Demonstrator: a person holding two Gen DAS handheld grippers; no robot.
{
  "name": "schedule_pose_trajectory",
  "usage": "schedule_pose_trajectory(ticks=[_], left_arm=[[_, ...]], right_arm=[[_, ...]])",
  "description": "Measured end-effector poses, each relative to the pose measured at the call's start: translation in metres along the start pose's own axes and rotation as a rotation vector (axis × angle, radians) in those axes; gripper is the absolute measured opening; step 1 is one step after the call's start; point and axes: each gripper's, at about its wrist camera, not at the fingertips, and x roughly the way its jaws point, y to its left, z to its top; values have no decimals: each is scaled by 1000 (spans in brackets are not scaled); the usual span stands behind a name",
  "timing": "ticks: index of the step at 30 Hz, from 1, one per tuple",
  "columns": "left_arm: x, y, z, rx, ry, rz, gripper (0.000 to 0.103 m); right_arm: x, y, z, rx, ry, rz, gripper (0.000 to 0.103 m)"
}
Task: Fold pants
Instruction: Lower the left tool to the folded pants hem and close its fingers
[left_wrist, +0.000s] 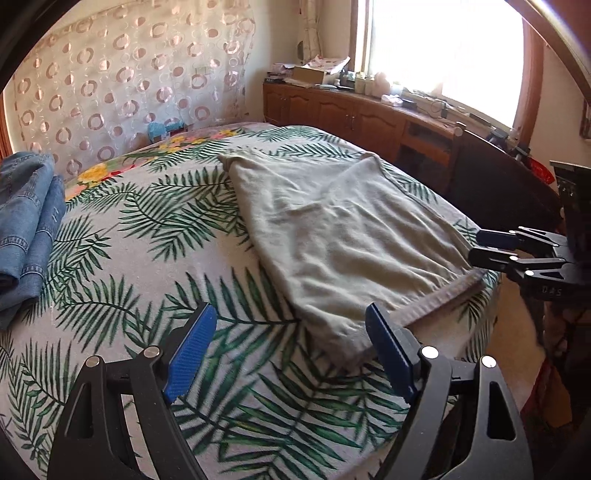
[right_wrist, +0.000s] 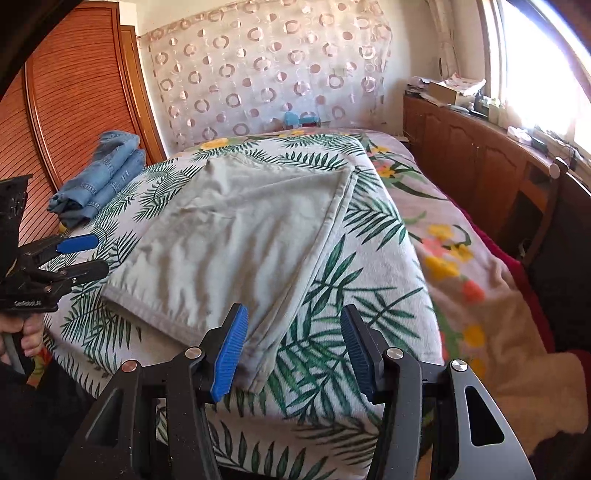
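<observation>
I am holding both of my grippers over the near edge of the bed (right_wrist: 461, 258), and both are empty at this moment. The jaws of my left gripper (left_wrist: 291, 354) are standing wide apart with only the leaf-printed blanket (left_wrist: 147, 221) between them. The jaws of my right gripper (right_wrist: 295, 350) are also standing apart, less wide, and nothing is pressed between them. The grey pants (right_wrist: 236, 236) are lying flat on the blanket, folded once along their length I think, with the long axis running from the near edge of the bed toward the curtain (right_wrist: 266, 70), that is from 6 o'clock toward 12 o'clock in the right wrist view. The ribbed near end of the pants (left_wrist: 436, 299) is lying at about 1 o'clock from my left gripper, and its corner is just beside the right finger (left_wrist: 388, 354) of that gripper. From my right gripper the other near corner is lying at about 11 o'clock, just beside the left finger (right_wrist: 231, 354). So both hands are near this end, one at each corner. A pile of blue jeans (right_wrist: 99, 177) is resting well apart, at the far left.
</observation>
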Motion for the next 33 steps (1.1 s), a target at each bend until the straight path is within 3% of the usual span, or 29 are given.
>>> schedule_pose_trajectory(ticks=[10, 18, 25, 33], left_arm=[[9, -12, -11, -27, 50, -83, 61], [10, -12, -16, -59, 48, -110, 49], [9, -16, -16, -50, 34, -133, 19], [4, -13, -15, -66, 19, -141, 18]], right_arm=[[0, 12, -3, -35, -3, -3, 54], [-1, 15, -6, -32, -18, -10, 54], [4, 17, -10, -20, -6, -2, 54], [4, 20, -9, -21, -7, 7, 54]])
